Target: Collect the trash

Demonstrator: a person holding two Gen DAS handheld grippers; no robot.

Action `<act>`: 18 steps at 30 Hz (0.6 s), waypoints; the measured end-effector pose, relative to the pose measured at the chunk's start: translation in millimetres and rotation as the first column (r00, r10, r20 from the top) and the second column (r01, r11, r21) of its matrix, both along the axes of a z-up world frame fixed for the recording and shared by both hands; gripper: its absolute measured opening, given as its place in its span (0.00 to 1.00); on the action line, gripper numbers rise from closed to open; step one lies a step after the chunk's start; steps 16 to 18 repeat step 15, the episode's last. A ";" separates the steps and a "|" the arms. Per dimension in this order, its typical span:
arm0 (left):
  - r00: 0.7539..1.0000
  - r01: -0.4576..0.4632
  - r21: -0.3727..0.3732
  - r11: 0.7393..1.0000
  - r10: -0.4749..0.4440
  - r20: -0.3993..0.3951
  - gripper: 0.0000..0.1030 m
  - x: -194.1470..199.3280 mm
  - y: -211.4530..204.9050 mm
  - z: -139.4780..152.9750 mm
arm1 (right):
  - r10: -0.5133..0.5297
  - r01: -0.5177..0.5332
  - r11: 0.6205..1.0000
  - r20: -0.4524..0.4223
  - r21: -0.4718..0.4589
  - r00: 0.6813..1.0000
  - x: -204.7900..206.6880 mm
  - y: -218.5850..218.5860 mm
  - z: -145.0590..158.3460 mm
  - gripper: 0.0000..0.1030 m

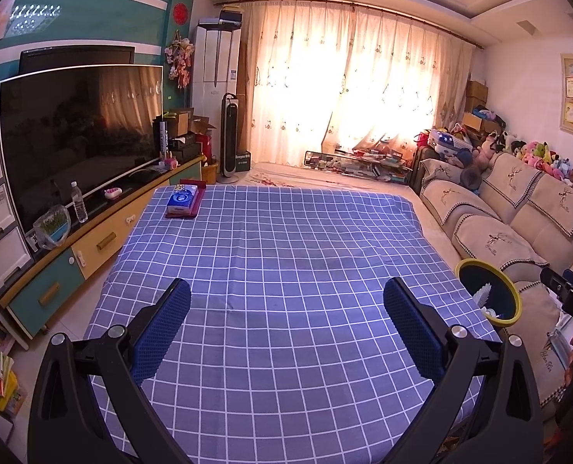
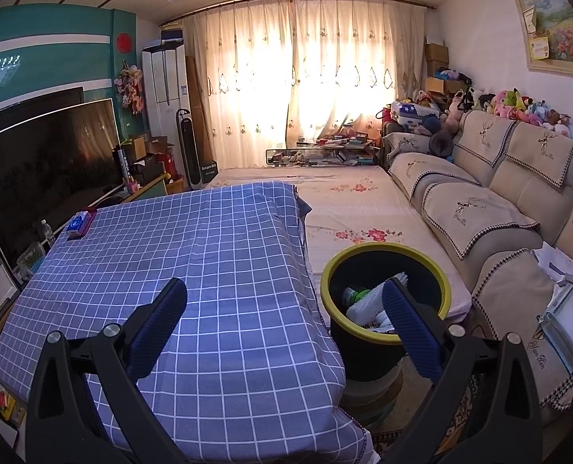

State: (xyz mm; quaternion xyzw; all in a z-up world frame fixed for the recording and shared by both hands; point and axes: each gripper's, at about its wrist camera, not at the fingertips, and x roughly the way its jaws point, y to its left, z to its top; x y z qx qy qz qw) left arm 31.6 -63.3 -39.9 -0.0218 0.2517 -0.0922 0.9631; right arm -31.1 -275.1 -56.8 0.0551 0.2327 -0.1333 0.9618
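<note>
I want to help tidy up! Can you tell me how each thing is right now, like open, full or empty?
left gripper: open, holding nothing.
right gripper: open, holding nothing.
trash bin: upright, no lid, trash inside.
tissue pack: lying flat on the checked tablecloth.
water bottle: upright, capped.
TV: off.
curtains: drawn shut.

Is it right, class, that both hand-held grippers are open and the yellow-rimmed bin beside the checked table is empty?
Not quite. The bin is not empty: the right wrist view shows a bottle and white trash inside. Both hand-held grippers are open beside the checked table.
</note>
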 end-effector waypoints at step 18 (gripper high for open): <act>0.999 -0.027 0.064 0.998 0.029 -0.037 0.95 106.8 -1.3 -14.3 | 0.102 -0.102 0.994 -0.026 0.027 0.994 86.1 -0.7 9.1 0.93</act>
